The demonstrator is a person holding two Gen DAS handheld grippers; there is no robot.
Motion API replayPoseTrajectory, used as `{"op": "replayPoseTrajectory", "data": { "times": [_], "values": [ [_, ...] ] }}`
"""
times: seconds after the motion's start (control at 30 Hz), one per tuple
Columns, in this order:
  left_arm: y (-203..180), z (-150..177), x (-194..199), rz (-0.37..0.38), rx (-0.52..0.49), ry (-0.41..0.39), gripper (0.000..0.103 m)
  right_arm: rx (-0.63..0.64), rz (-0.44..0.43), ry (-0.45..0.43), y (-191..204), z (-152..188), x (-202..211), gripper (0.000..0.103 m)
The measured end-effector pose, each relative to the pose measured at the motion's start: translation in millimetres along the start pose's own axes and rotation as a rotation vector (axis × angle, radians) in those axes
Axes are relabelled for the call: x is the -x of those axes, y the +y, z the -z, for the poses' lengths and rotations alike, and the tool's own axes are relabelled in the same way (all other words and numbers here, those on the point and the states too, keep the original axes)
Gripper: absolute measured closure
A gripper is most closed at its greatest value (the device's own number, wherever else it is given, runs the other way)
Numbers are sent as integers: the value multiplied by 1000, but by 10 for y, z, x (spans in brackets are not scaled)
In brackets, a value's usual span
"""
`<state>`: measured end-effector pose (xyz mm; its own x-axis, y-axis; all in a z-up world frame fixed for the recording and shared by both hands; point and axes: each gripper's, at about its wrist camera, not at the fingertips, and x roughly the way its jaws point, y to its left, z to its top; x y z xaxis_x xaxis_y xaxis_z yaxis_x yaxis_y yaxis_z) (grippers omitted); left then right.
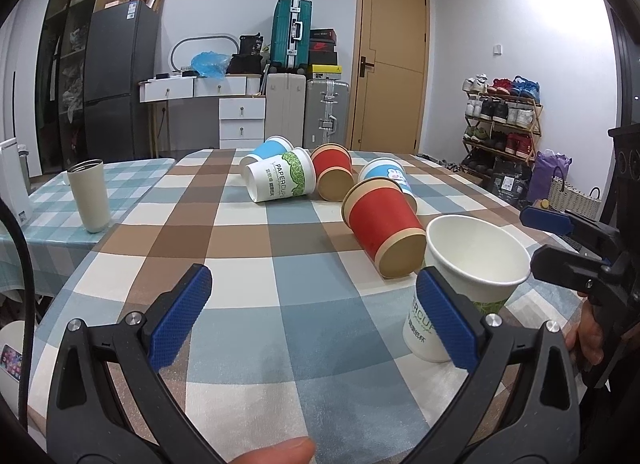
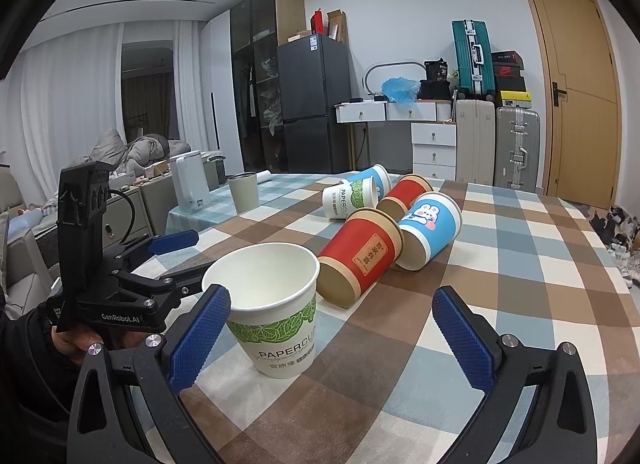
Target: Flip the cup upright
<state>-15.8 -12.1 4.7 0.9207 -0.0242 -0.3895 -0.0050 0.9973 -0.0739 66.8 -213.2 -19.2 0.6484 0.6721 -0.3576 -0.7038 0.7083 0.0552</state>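
White paper cup with green leaf print [image 2: 274,320] stands upright on the checked tablecloth [image 2: 500,304]; left gripper [image 1: 316,316] and right gripper [image 2: 332,340] both gape apart, holding nothing.

Two fisheye views look low across a checked table [image 1: 256,304], each from behind its own hand-held gripper. The left camera, at the near edge, faces the far wall and wooden door [image 1: 394,59]; the right camera, beside it, angles leftward toward the curtains [image 2: 68,103]. Both sit close over the upright white paper cup [image 1: 472,284] [image 2: 276,304] and share the toppled cups, fridge [image 1: 120,75] [image 2: 312,103] and suitcases.
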Motion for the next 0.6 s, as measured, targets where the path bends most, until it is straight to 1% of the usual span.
{"op": "replayPoseTrajectory", "data": {
  "times": [0.6],
  "values": [
    [11, 11, -3, 0, -2, 0, 1, -2, 2, 2, 0, 5, -3, 0]
  ]
}}
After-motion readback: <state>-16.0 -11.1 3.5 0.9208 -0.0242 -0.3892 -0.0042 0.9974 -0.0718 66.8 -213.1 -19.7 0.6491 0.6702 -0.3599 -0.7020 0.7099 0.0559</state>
